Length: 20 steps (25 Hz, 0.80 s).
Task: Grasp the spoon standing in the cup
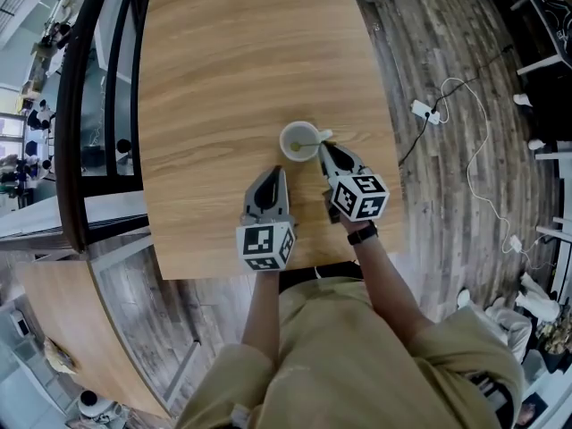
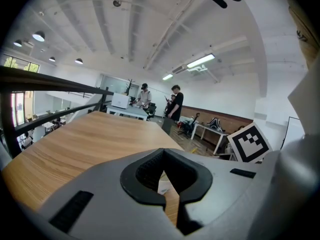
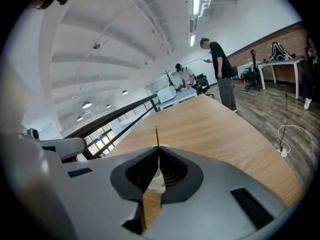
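Observation:
A white cup (image 1: 299,141) stands on the wooden table (image 1: 232,70), with a thin spoon (image 1: 313,140) leaning toward its right rim. My right gripper (image 1: 323,147) reaches the cup's right rim. In the right gripper view the spoon handle (image 3: 156,135) rises straight out from between the tips of the right gripper (image 3: 158,148), whose jaws are shut on it; the cup (image 3: 156,185) shows below through the gap. My left gripper (image 1: 279,173) hovers just in front of the cup, apart from it, jaws shut and empty. Through the left gripper (image 2: 163,151) a bit of the cup (image 2: 164,185) shows.
A black railing (image 1: 85,105) runs along the table's left side. The table's near edge (image 1: 268,271) lies just under both hands. On the floor to the right lie a power strip (image 1: 423,111) and white cables (image 1: 478,150). Two people (image 2: 175,104) stand beyond the table's far end.

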{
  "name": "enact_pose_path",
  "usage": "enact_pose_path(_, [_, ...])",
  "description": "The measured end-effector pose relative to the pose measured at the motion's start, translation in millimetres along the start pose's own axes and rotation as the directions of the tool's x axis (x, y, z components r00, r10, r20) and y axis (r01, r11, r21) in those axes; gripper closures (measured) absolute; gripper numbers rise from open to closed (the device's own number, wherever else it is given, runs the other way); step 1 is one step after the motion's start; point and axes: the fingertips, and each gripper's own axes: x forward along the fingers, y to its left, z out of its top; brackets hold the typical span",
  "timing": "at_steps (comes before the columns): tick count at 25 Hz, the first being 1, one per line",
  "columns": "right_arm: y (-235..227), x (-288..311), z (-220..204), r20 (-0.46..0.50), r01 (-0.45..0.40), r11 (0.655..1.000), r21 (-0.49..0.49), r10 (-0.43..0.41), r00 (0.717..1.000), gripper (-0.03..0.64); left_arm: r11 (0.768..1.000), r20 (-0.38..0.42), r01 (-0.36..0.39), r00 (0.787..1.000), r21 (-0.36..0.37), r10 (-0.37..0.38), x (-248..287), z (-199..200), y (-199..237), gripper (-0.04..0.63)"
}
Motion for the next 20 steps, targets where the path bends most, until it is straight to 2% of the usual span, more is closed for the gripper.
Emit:
enact_pose_path(9, [20.4,-40.7,39.6,0.076,-0.034,0.995,-0.092,0.041,0.996,0.598,0.999,0.055,-0.036,0.998,-0.009,0.036,-22.8,23.0,-17.4,0.594])
enact_pose_path(16, [29.4,-87.8,75.9,0.148,-0.024,0.991,-0.135,0.044,0.988,0.598,0.998,0.12,-0.043,0.992,0.046,0.037,-46.4,56.5,-47.0,0.593])
enact_pose_path(20, [31.0,-119.1,93.1,0.197,-0.016,0.994,-0.111,0.038,0.98,0.598,0.995,0.147,-0.059,0.988,0.087,0.046,-61.4,73.3,-63.3,0.594])
